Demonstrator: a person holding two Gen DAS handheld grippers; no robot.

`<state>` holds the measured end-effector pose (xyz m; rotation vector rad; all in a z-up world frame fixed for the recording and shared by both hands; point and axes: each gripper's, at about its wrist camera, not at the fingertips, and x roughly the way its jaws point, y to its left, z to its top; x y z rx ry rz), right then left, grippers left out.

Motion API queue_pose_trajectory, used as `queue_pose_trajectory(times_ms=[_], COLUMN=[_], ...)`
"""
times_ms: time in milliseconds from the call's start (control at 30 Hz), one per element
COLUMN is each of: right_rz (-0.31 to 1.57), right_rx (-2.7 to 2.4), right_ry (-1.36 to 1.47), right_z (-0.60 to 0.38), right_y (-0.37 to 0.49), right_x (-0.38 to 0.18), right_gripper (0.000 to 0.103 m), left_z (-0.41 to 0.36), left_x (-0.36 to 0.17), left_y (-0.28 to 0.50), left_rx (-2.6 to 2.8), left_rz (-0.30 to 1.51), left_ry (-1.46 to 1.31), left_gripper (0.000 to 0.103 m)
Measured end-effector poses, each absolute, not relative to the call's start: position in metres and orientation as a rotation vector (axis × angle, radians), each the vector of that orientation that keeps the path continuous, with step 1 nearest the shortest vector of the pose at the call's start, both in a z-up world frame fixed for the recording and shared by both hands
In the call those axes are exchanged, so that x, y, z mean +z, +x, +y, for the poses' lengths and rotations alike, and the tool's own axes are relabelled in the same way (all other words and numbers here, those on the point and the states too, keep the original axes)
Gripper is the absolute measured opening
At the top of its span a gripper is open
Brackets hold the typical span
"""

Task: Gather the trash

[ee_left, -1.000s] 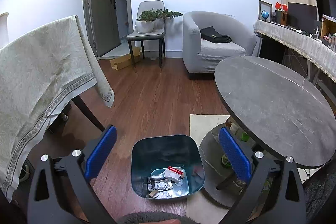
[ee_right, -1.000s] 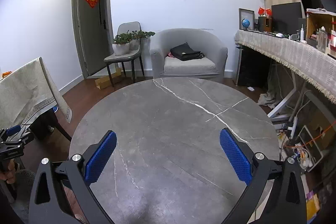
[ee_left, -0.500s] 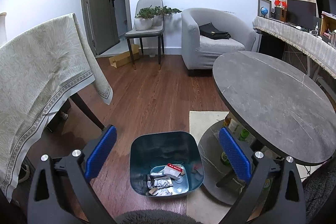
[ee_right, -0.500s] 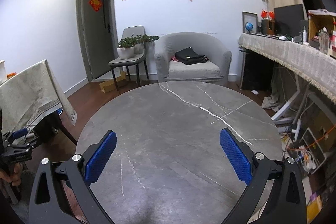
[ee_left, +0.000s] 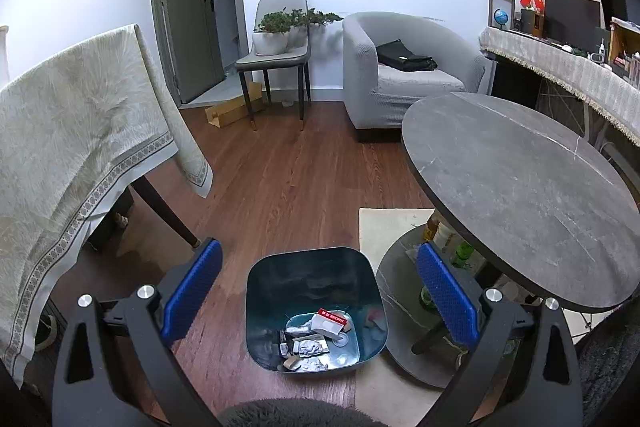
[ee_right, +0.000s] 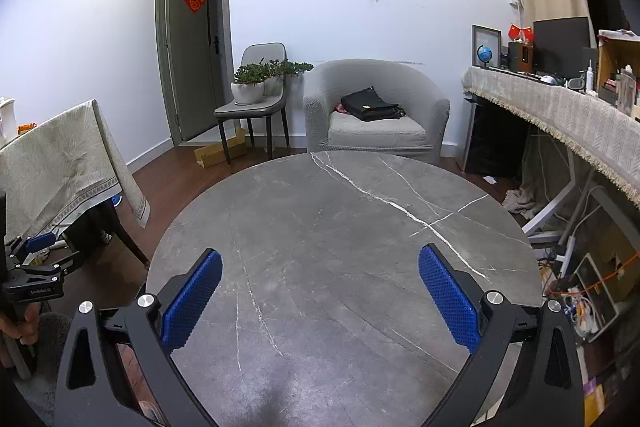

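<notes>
- Left gripper (ee_left: 318, 291): fingers spread wide, nothing between the blue pads. It hangs above the floor beside the round worktop (ee_left: 520, 187).
- Trash bin (ee_left: 316, 307): dark teal, open-topped, standing on the wooden floor (ee_left: 288, 187) with one edge against the pale rug (ee_left: 384, 227). In the left wrist view it sits below and between the two fingers, well apart from both.
- Trash (ee_left: 316, 341): crumpled foil and paper scraps plus a white box with a red edge, all lying at the bottom of the bin.
- Right gripper (ee_right: 320, 291): fingers spread wide and empty, held over the grey marbled worktop (ee_right: 340, 227), whose visible surface is bare.
- The left gripper (ee_right: 32, 267) also shows at the left edge of the right wrist view, gripped by a hand (ee_right: 18, 325).
</notes>
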<state>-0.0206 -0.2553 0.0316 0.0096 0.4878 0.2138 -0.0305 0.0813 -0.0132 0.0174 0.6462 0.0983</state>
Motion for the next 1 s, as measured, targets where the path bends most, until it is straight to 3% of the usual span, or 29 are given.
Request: queue_pose_trajectory(times_ms=[1000], right_rz=[0.492], right_rx=[0.212], right_ry=[0.016], right_z=[-0.2541], right_y=[-0.0214], right_x=[0.0299], right_gripper=[0.1], left_z=[0.0858], left_x=[-0.0139], left_y=[-0.0304], left_rx=[0.097], left_rz=[0.649], left_ry=[-0.005], left_gripper=[0.1])
